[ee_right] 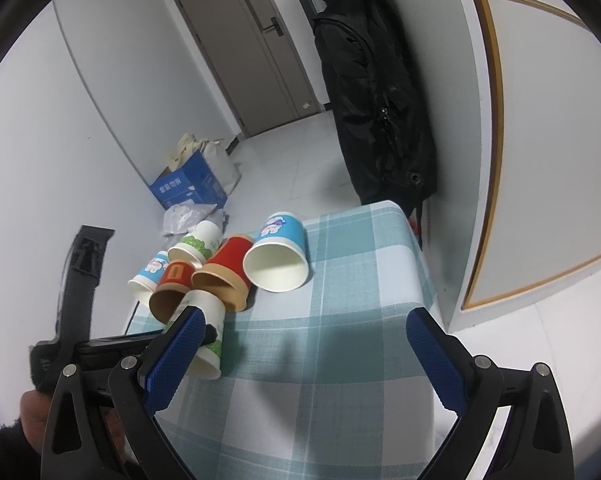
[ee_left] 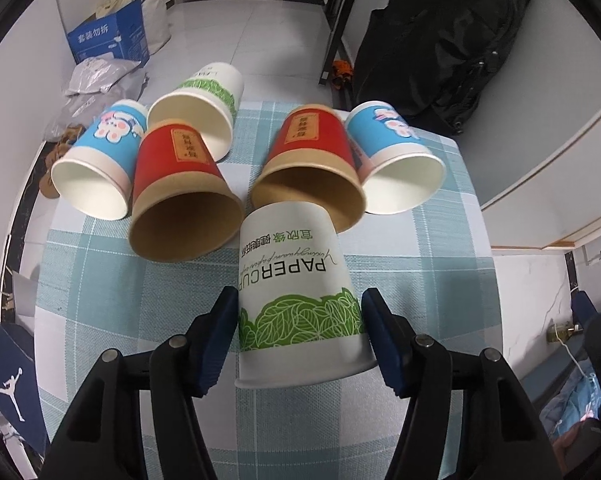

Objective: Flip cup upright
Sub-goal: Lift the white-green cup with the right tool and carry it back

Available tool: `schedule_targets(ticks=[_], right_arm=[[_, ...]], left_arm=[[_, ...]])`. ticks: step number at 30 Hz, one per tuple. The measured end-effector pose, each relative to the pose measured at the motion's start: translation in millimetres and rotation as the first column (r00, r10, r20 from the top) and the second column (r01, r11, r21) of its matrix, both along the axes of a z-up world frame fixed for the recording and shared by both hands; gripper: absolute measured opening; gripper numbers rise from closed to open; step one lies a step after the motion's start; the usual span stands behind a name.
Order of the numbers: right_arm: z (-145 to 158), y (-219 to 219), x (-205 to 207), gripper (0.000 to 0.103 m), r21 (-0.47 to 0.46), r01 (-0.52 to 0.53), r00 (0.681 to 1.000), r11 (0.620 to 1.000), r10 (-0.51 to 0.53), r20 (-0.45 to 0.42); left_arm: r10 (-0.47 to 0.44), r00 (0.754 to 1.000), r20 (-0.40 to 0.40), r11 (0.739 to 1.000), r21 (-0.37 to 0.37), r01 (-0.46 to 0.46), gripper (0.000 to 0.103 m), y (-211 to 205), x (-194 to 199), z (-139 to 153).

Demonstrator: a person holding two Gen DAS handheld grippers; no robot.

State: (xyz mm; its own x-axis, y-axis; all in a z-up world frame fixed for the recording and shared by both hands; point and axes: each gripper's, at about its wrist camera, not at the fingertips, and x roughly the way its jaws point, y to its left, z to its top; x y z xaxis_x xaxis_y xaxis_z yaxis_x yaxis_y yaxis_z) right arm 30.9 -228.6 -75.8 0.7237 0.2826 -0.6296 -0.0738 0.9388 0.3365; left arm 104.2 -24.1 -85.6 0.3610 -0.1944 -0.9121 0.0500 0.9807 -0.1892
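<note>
A white paper cup with green leaves (ee_left: 300, 296) stands upside down on the checked tablecloth (ee_left: 100, 280), rim down. My left gripper (ee_left: 298, 312) is open around it, one blue pad on each side, with small gaps. The same cup shows in the right wrist view (ee_right: 208, 332), partly hidden by my right gripper's left pad. My right gripper (ee_right: 304, 334) is open and empty above the cloth (ee_right: 320, 320), to the right of the cups.
Several other cups lie on their sides behind it: two red (ee_left: 180, 184) (ee_left: 312, 160), two blue (ee_left: 100, 160) (ee_left: 396, 156), one white-green (ee_left: 204, 100). A black bag (ee_left: 440, 40) hangs beyond the table's far edge. A blue box (ee_left: 108, 38) sits on the floor.
</note>
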Motion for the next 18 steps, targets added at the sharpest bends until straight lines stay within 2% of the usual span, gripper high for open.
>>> schedule_targets(ticks=[10,18], right_arm=[[-3.7,0.3,-3.2,0.101,0.008,0.033,0.999,0.999,-0.032,-0.029],[1.7,13.5,-14.3,0.101,-0.042,0.027,1.0,0.999,-0.027,0.008]], left_arm=[[-0.016,0.999,0.04,0.999,-0.042,0.017,0.058,1.1,-14.1,15.7],[-0.019,0.996,0.083,0.997,-0.076,0.025,0.058,13.3,-32.2,35.6]])
